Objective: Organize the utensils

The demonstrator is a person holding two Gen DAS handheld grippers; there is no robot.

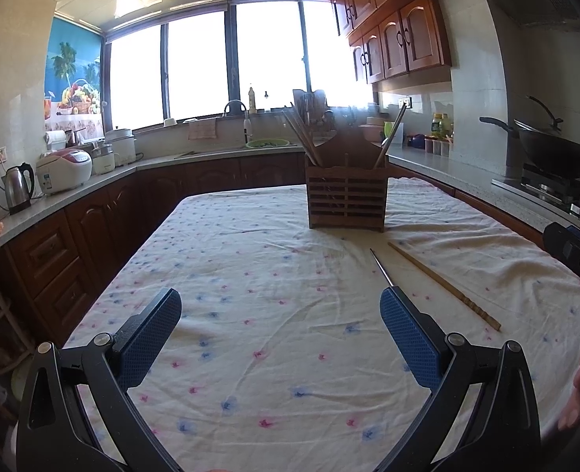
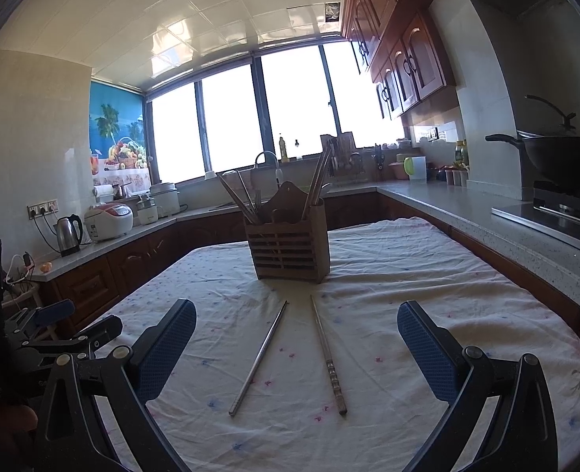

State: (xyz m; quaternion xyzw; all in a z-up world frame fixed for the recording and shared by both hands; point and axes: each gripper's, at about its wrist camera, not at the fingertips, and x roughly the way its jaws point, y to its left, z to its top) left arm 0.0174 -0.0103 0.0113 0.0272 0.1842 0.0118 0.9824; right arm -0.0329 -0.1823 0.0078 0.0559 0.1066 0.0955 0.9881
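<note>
Both hand-held grippers, left (image 1: pixel 280 338) and right (image 2: pixel 296 348), spread wide and empty above the floral-clothed tabletop (image 2: pixel 427 275), slim steel chopstick (image 2: pixel 258 358) and ridged wooden chopstick (image 2: pixel 327 354) lying loose toward twelve o'clock, short of the slatted wooden utensil holder (image 2: pixel 288 247), presumably awaiting pickup.

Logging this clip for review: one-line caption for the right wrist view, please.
Open right gripper hovers over two chopsticks, metal chopstick and wooden chopstick, before the wooden utensil holder.
</note>
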